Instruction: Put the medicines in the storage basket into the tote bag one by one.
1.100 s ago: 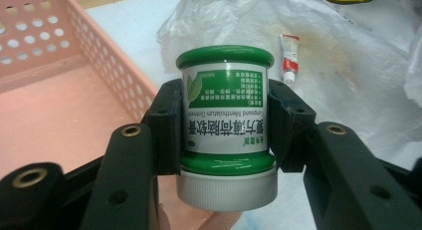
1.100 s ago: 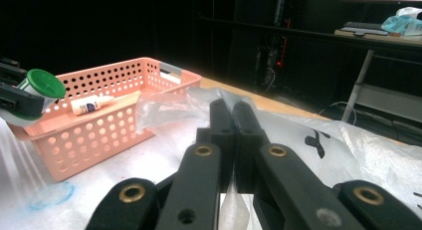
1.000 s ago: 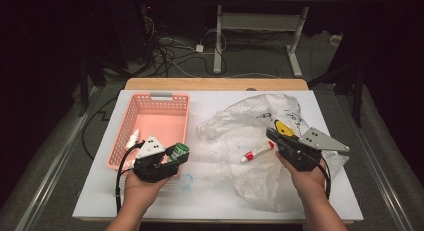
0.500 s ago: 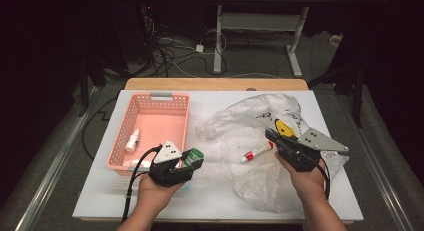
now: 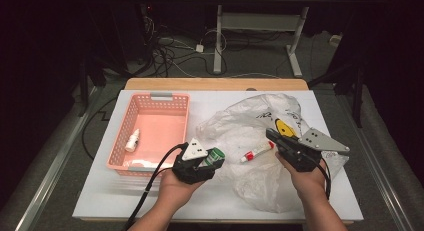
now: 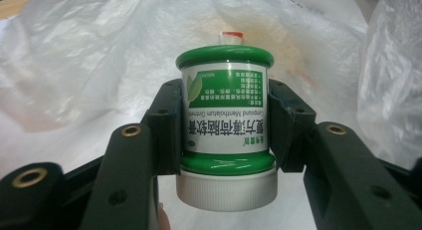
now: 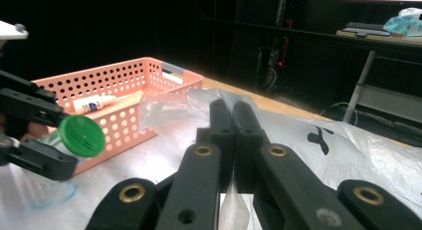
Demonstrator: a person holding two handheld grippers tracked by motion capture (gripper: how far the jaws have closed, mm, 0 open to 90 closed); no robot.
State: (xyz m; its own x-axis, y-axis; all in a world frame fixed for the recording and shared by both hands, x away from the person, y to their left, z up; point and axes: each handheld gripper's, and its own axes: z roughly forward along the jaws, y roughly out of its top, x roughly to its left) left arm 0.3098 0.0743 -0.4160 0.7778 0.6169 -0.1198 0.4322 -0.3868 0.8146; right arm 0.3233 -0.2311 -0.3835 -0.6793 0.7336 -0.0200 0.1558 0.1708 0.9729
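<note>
One small rigid jar [image 6: 226, 120], light, likely slick-labelled: clamped across its middle by left gripper [image 6: 226, 128]; right gripper [image 7: 234, 140] jaws closed, empty.

Glossy green-and-white plastic jar [image 6: 226, 125] with printed paper label and ribbed white cap, clamped between matt black plastic jaws of left gripper [image 6: 226, 130] studded with brass inserts. Thin, crinkled, translucent plastic bag [image 5: 255, 136], faintly shiny. Salmon-pink perforated plastic basket [image 5: 150, 131], smooth. Matt white table cover [image 5: 100, 196] over a pale wood edge. Right gripper [image 7: 233, 140] in the same matt black plastic, topped by a dull grey metal plate.
</note>
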